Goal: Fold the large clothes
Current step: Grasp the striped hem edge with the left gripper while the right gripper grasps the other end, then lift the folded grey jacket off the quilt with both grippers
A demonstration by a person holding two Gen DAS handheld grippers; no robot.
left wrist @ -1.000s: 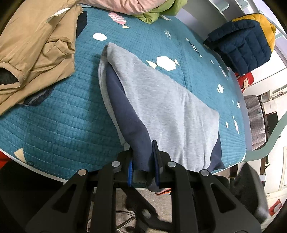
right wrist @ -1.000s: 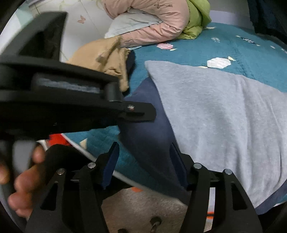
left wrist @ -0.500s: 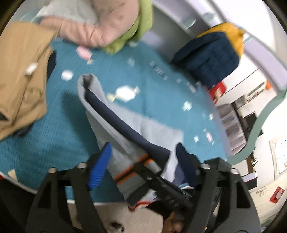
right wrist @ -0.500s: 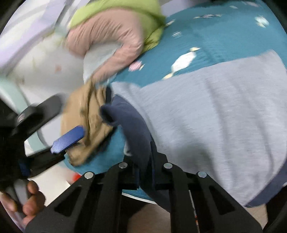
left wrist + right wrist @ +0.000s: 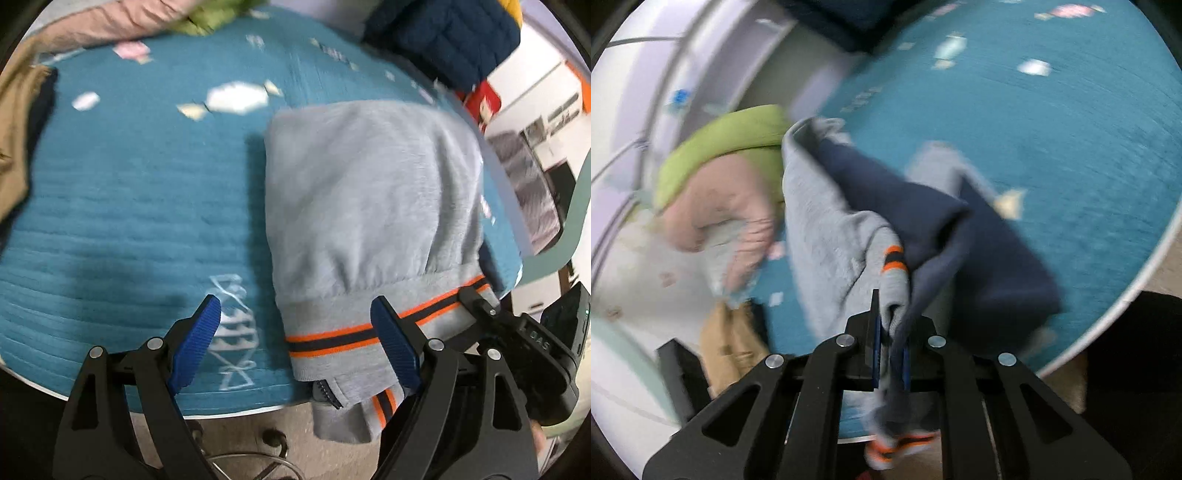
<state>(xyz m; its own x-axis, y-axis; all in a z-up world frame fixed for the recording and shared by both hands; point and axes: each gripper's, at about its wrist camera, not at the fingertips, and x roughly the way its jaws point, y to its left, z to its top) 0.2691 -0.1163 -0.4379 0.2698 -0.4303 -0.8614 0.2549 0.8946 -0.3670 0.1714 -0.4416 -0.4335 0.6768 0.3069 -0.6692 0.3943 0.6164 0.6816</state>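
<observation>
A grey sweatshirt (image 5: pixel 369 192) with navy sleeves and an orange-and-navy striped hem lies folded over on the teal quilt (image 5: pixel 129 192), its hem hanging past the near edge. My left gripper (image 5: pixel 299 339) is open and empty, its blue pads either side of the hem's left corner. My right gripper (image 5: pixel 890 350) is shut on the sweatshirt (image 5: pixel 827 229), pinching grey hem and navy sleeve together and holding them lifted. The right gripper's body shows in the left wrist view (image 5: pixel 524 343) at the hem's right end.
A tan garment (image 5: pixel 14 122) lies at the quilt's left. Pink and green clothes (image 5: pixel 731 184) are piled at the far side. A navy and yellow puffer jacket (image 5: pixel 443 40) sits at the far right. Floor and a chair base (image 5: pixel 240 458) lie below the near edge.
My left gripper let go of the navy sleeve and opened. My right gripper shut on the sleeve and hem and carried them across, folding the sweatshirt over to the right.
</observation>
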